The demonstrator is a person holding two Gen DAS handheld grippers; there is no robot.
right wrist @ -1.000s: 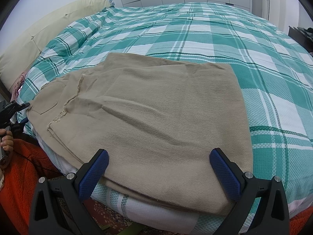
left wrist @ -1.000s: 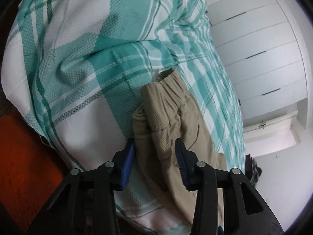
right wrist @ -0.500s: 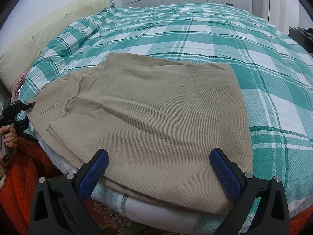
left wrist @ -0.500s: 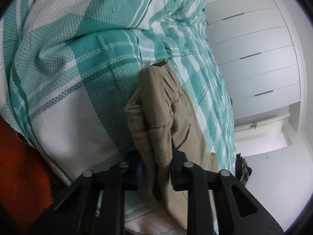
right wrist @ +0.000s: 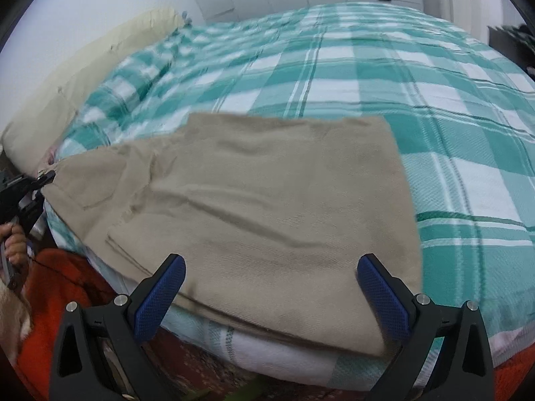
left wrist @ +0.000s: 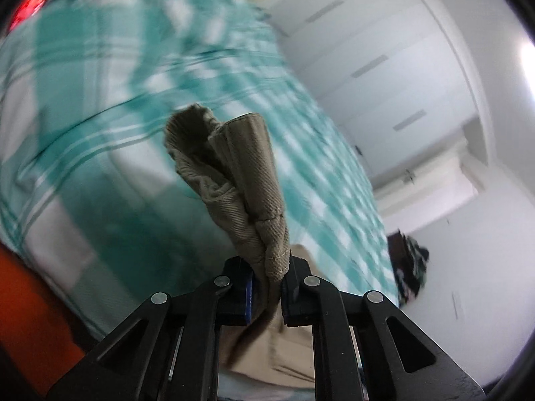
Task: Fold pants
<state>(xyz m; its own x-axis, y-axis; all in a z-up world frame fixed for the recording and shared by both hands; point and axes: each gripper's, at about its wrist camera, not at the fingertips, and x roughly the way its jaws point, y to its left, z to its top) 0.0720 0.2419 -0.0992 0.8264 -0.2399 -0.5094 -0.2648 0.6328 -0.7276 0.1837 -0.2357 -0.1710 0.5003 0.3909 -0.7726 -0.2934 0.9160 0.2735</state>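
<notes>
Lifted since half a second ago, the left gripper (left wrist: 265,284) now carries the bunched waistband end of the tan pants (left wrist: 240,180) above the blurred plaid bedspread (left wrist: 100,100), jaws clamped on the cloth. From the right wrist, the right gripper (right wrist: 271,287) hovers wide open over the pants (right wrist: 267,200), which seem to lie folded flat at the bed's near edge.

pants (right wrist: 267,193): matt tan twill cloth
bedspread (right wrist: 434,100): woven plaid cloth
right gripper (right wrist: 271,287) pads (right wrist: 384,295): textured blue
</notes>
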